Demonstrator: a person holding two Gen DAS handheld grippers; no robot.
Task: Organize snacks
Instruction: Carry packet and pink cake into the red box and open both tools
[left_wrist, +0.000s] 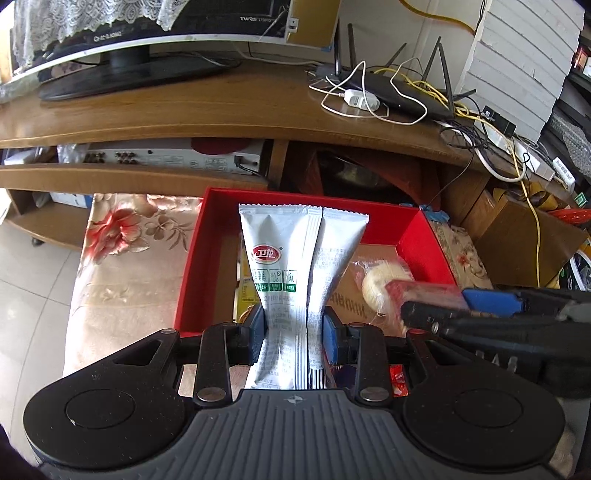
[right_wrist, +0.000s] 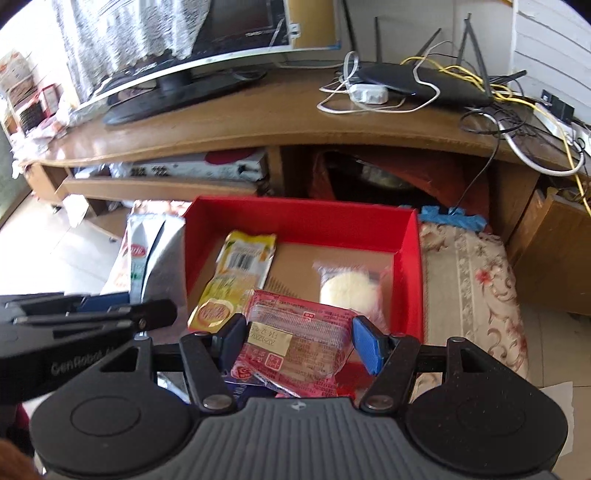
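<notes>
- Now the left claw (left_wrist: 293, 330) pinches a white snack packet (left_wrist: 299, 258) upright over the red box (left_wrist: 216, 236).
- Right claw (right_wrist: 297, 341), level at the box's near edge, grips a pink snack packet (right_wrist: 295, 336).
- Yellow packet (right_wrist: 240, 273) lies inside.

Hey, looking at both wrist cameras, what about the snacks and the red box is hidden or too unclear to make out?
- White packet in the left tongs, left wrist view: it covers the yellow packet and part of the red box.
- Red packet between the right tongs, right wrist view: motion blur; whether the pads pinch it is unclear.
- Round pastry: blurred wrapper, label unreadable.
- Box front wall: behind the tongs in both views.
</notes>
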